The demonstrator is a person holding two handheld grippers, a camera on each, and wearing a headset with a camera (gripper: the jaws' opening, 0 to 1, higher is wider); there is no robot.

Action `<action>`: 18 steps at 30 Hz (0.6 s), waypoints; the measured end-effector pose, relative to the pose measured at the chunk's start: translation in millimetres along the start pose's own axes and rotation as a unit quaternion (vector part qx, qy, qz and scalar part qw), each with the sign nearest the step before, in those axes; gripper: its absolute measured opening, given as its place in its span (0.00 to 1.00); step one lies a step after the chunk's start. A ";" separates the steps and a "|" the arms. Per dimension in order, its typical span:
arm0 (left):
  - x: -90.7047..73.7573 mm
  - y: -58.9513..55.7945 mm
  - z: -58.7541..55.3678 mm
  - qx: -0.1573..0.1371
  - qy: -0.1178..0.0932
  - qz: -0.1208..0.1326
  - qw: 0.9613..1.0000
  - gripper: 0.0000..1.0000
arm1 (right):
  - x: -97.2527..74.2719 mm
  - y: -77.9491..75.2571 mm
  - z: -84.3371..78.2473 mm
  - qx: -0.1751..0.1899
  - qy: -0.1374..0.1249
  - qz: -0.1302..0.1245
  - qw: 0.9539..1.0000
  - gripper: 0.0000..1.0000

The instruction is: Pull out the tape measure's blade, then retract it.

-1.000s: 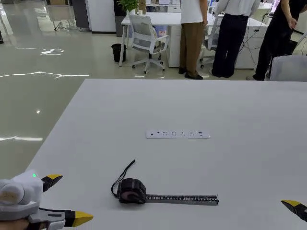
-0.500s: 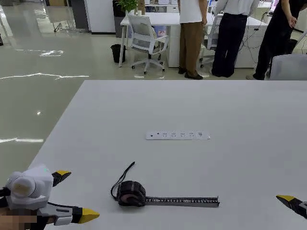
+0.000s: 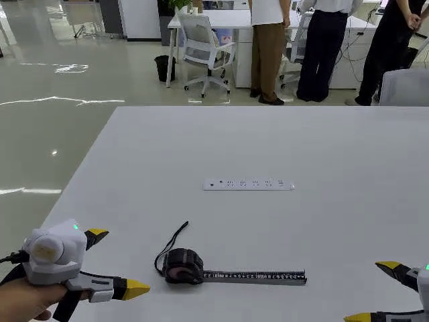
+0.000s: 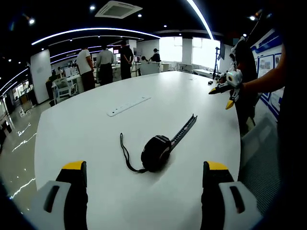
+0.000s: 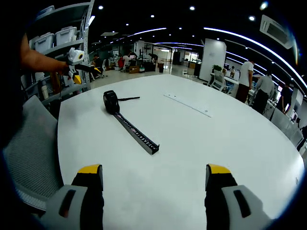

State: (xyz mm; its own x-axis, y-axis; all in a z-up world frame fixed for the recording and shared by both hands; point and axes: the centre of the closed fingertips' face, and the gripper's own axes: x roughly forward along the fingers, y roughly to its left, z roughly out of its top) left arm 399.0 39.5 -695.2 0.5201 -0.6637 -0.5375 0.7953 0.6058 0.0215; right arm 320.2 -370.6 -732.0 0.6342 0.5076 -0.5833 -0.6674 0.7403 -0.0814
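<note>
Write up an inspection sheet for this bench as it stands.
Surface: white table, no marks or spills seen.
Job's things: tape measure lying on the table, blade pulled out flat, black strap looping off the case.
Clutter: power strip farther back, apart from the tape measure.
Grippers: left tool open, near the case; right tool open, near the blade's tip; neither touching.
Cables: nothing seen on the table.
Surroundings: people standing by desks, office chair, glossy floor.
</note>
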 end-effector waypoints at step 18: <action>17.6 0.7 -1.6 -0.008 0.003 -0.002 1.000 0.99 | 15.3 -0.5 10.4 -0.020 0.009 0.024 0.999 0.86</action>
State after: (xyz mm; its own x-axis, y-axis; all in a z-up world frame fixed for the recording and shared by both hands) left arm 408.3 28.9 -706.0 0.5153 -0.6636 -0.5423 0.7922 0.6103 0.0060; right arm 334.3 -358.6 -732.4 0.5941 0.5345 -0.6012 -0.7125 0.6965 -0.0848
